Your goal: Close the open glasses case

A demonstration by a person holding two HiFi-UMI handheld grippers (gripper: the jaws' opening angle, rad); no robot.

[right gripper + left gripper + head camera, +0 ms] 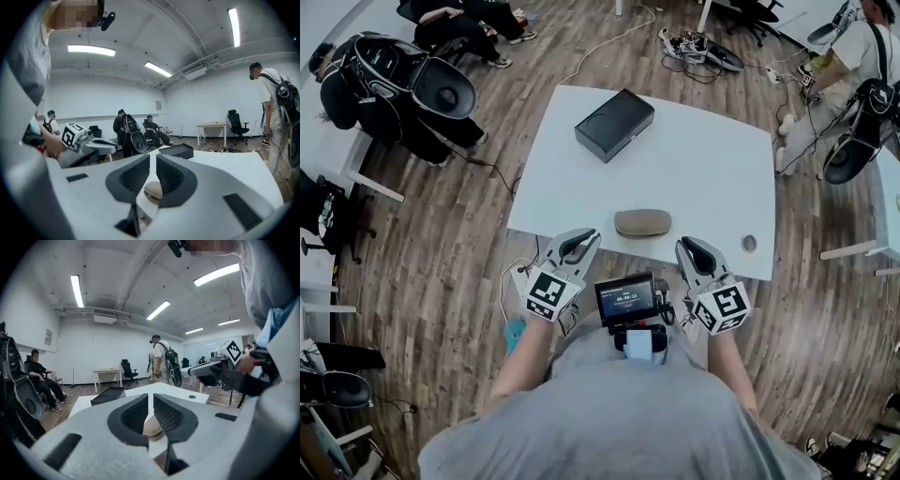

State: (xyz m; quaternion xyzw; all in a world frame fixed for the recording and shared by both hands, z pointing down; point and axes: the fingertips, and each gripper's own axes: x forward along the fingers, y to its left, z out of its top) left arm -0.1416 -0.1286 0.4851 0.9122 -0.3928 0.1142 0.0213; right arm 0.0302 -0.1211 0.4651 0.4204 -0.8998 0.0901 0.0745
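The tan glasses case [642,222] lies on the white table [703,159] near its front edge, and its lid looks down. My left gripper [581,236] hovers just short of the table edge, left of the case. My right gripper [687,246] hovers to the case's right. Neither touches it. In the left gripper view the jaws of the left gripper [151,399] stand almost together with nothing between them, and the case [152,427] shows beyond them. In the right gripper view the right gripper [153,161] looks the same, with the case [152,191] behind its jaws.
A black flat box [614,124] sits at the table's far left. A small round disc [749,243] lies near the front right corner. Seated people [356,89] are at the left, a standing person with a backpack [853,66] at the right, and cables [694,47] on the floor beyond.
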